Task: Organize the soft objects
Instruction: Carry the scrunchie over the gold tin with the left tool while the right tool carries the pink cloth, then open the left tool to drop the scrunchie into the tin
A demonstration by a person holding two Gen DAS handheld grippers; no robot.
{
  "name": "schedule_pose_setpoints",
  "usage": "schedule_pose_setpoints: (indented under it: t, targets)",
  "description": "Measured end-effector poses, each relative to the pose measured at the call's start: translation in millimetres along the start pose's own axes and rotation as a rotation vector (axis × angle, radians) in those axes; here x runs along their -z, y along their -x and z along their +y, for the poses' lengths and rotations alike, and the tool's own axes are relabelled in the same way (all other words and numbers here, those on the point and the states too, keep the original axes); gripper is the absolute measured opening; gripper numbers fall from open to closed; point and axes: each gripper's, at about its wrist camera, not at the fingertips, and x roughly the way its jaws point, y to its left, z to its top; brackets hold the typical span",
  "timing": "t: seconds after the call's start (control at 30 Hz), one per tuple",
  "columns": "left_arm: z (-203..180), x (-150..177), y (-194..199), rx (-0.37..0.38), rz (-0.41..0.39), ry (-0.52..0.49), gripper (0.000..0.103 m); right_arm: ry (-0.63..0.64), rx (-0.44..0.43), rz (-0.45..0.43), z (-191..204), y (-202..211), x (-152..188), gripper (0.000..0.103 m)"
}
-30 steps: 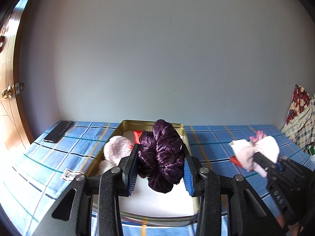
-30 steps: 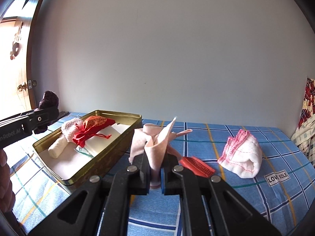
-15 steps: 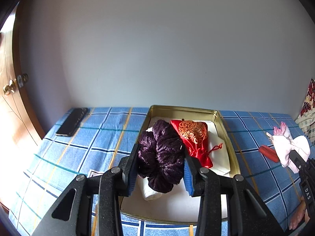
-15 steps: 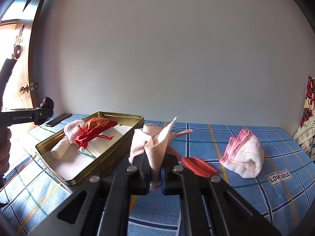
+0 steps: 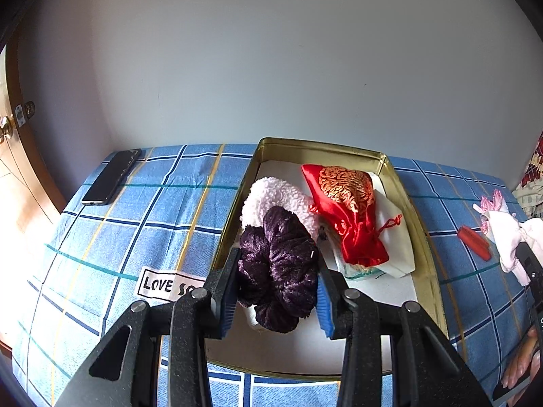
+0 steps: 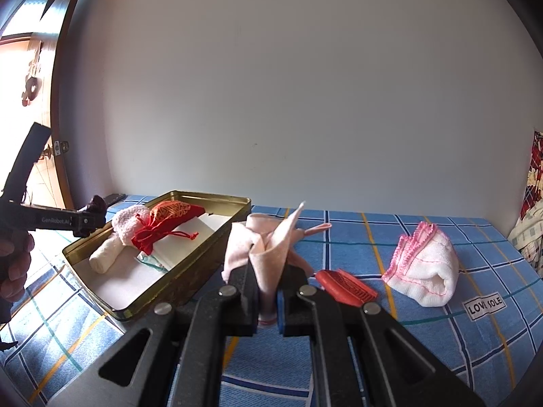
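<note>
One purple scrunchie point(image 5: 280, 268) is clamped in the left gripper point(image 5: 275, 293), held over the near left part of the one gold tin point(image 5: 420, 237). One pale pink cloth point(image 6: 268, 254) is pinched tight in the right gripper point(image 6: 268, 300), nearly closed, above the blue checked bedspread point(image 6: 356, 234). Inside the tin, one fluffy pink sock point(image 5: 271, 196) and one red pouch point(image 5: 349, 210) are seen. On the bedspread: one red comb point(image 6: 346, 283), one pink-trimmed white cloth point(image 6: 424, 268), and one phone point(image 5: 112, 176) at the far left corner.

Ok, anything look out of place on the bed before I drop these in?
One hard item among the soft ones: a red comb lies on the blue plaid sheet, apart from the gold tin. A phone sits near the sheet's far corner. Nothing looks spilled or damaged.
</note>
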Motion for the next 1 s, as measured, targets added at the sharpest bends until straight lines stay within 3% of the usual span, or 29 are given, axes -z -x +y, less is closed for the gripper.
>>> schedule_pose_setpoints:
  t: [0.23,0.4,0.47,0.57,1.0]
  targets:
    - [2,4,-11,0.0,0.039,-0.007,0.041,0.004,0.0,0.001,1,0,0,0.006]
    - [1,8,-15,-0.01,0.06,-0.003,0.052,0.015,-0.002,0.003,4,-1,0,0.006]
    - [1,8,-12,-0.011,0.051,-0.007,0.053,0.02,-0.002,0.003,6,0,0,0.006]
    - [3,7,-5,-0.016,0.03,-0.003,0.068,0.022,-0.003,0.003,7,0,0,0.006]
    - [22,8,22,-0.059,-0.06,0.057,0.074,0.058,-0.058,0.002,34,0,-12,0.007]
